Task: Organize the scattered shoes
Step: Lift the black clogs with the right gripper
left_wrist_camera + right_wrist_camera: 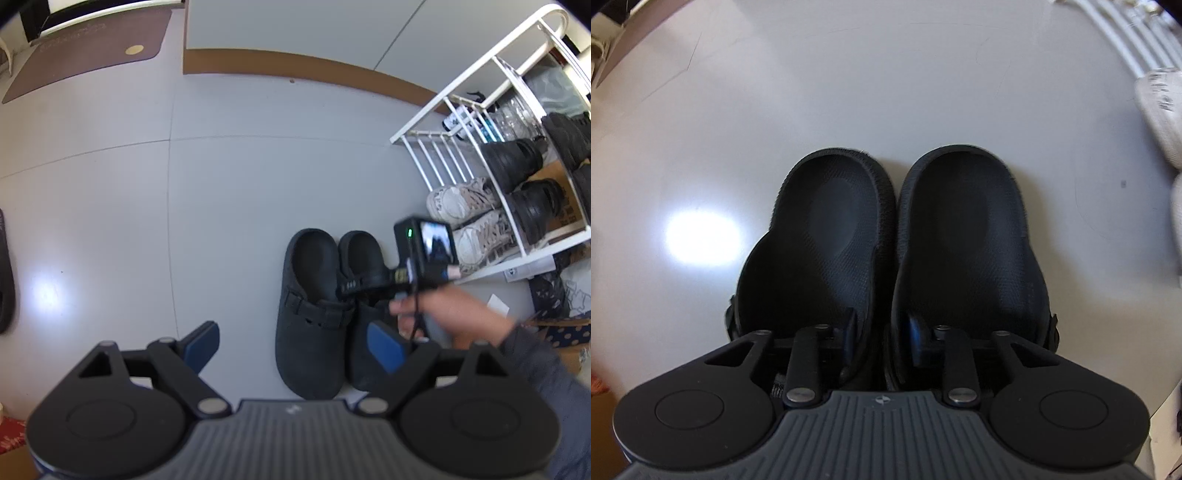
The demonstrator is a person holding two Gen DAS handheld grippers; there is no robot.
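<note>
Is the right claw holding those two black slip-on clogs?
It looks so: right gripper pinches both black clogs by their touching inner walls. Left gripper holds nothing.

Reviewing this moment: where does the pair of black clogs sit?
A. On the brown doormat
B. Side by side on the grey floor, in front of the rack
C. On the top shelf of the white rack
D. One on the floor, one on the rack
B: the left wrist view shows both black clogs standing together on the grey floor, short of the white rack and far from the brown doormat.
</note>
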